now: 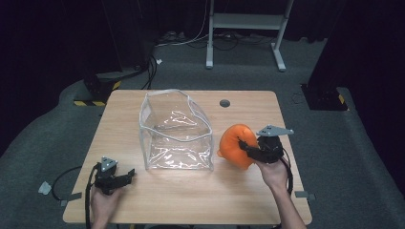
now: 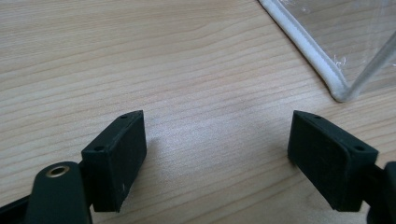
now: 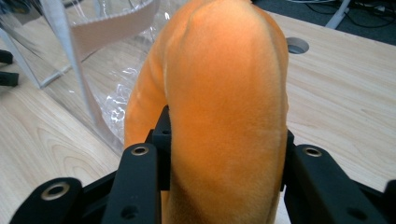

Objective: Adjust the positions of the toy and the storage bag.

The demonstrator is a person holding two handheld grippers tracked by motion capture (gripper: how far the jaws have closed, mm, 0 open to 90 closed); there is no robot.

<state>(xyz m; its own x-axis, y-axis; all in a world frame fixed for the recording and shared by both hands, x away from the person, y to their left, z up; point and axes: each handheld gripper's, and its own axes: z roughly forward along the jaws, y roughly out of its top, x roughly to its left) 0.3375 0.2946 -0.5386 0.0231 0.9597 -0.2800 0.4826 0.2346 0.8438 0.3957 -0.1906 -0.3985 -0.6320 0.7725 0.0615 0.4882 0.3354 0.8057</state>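
Observation:
An orange plush toy (image 1: 235,145) is held just off the wooden table (image 1: 191,195), right of a clear plastic bag. My right gripper (image 1: 248,147) is shut on it; in the right gripper view both black jaws squeeze the orange plush toy (image 3: 224,107) at its sides. The clear plastic bag (image 1: 174,131) stands open-topped at the table's middle, with white piping along its edges. My left gripper (image 1: 125,177) rests near the front left of the table, open, pointing toward the bag. In the left gripper view its fingers (image 2: 116,158) stand wide apart over bare wood, the bag's corner (image 2: 338,91) beyond them.
A round cable hole (image 1: 225,103) sits in the table near its far edge. Behind the table are a white desk frame (image 1: 248,28) and cables on grey carpet. Black stands flank the table at left and right.

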